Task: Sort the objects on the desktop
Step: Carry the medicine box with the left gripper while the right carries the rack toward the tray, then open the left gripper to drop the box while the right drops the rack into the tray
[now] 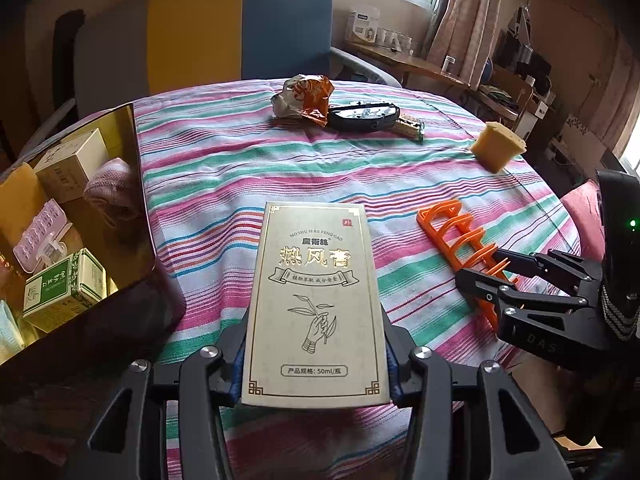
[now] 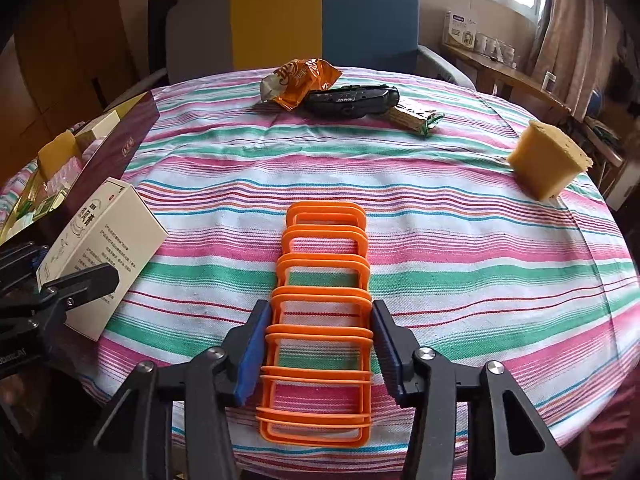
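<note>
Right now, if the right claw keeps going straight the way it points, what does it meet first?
The orange rack already lies between the right claw fingers, so it would slide along that, then likely into the striped tablecloth; depth is unclear.

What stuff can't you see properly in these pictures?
- Left wrist view: the near end of the cream box is hidden behind the left claw that grips it.
- Left wrist view: the storage box is cut off by the left edge.
- Right wrist view: writing on the black gadget is too small to read.
- Right wrist view: whether the right claw squeezes the orange rack is unclear.
</note>
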Available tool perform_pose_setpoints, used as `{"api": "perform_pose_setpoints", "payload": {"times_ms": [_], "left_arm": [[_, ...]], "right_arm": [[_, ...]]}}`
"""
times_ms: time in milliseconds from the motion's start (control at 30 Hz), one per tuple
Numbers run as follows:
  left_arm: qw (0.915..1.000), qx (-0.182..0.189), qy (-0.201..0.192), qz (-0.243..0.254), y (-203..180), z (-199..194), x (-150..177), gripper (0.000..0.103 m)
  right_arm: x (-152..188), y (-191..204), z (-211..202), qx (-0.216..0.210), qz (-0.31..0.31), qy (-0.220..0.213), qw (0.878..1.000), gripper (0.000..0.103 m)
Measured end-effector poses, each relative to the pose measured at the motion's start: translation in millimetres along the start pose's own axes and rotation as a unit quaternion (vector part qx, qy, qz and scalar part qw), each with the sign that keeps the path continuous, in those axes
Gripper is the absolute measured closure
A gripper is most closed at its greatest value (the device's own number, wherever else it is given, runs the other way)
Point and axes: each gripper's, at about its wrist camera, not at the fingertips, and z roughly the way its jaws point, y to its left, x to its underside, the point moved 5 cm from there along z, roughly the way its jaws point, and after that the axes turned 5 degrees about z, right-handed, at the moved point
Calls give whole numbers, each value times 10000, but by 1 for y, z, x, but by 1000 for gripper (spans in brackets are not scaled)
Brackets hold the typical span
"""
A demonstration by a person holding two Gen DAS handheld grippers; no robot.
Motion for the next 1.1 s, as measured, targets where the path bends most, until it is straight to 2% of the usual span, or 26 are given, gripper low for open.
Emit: {"api": "perform_pose_setpoints", "payload": {"times_ms": [133, 333, 500, 667, 900, 1100], "left_arm": [[9997, -85, -218, -46, 6, -17, -3, 52], [9965, -338, -665, -377, 31, -57, -10, 52], [9894, -752, -1024, -706, 64, -93, -12, 52], [9775, -1332, -1247, -1057, 108, -122, -7, 52], [9610, -1976, -1262, -1465, 175, -138, -3, 52], [9556, -2187, -1113, -1633, 216, -126, -5, 52]], "right_arm": [[-2, 7, -5, -71, -29, -18, 10000, 53], [-27, 47, -24, -35, -613, -372, 9974, 53], [-60, 102, -43, -197, -1133, -744, 9906, 53], [-88, 169, -55, -566, -1565, -1030, 9807, 53], [-102, 252, -40, -941, -2005, -1047, 9695, 53], [-109, 286, -18, -1114, -2049, -864, 9686, 53]]}}
